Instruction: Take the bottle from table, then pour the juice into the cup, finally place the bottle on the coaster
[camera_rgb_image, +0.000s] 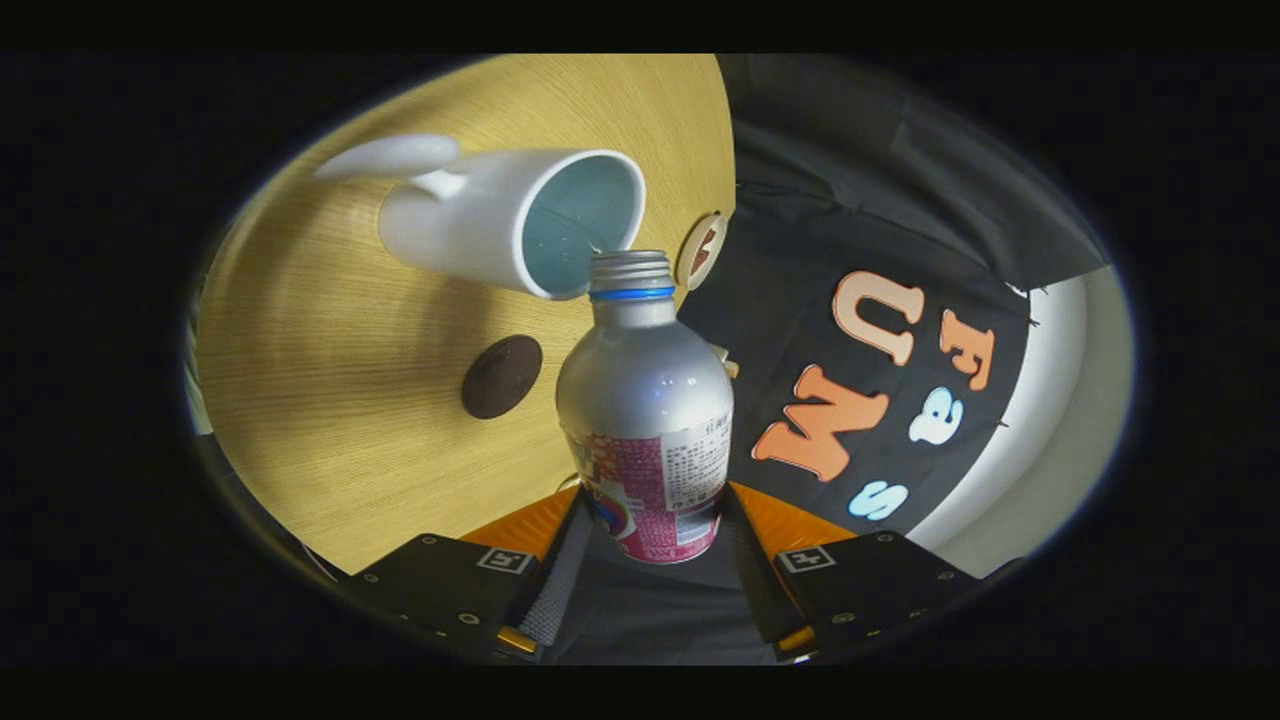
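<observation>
Gripper view: the bottle (645, 400), clamped between the fingers of the hand-held gripper (650, 590), tips its open neck to the rim of the white cup (500, 225) on the desk (330, 430). Pouring well likely means a slow, steady tilt; the dark coaster (502, 376) waits nearby.

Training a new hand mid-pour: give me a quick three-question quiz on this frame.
1. True or false: the bottle is capped.
2. The bottle's mouth is at the rim of which thing? A) the white cup B) the dark coaster C) the round tag at the table's edge
3. What is the gripper holding?

Key: 1 false, the threaded neck is bare. 2 A. 3 The bottle, clamped at its labelled lower body between both fingers.
</observation>
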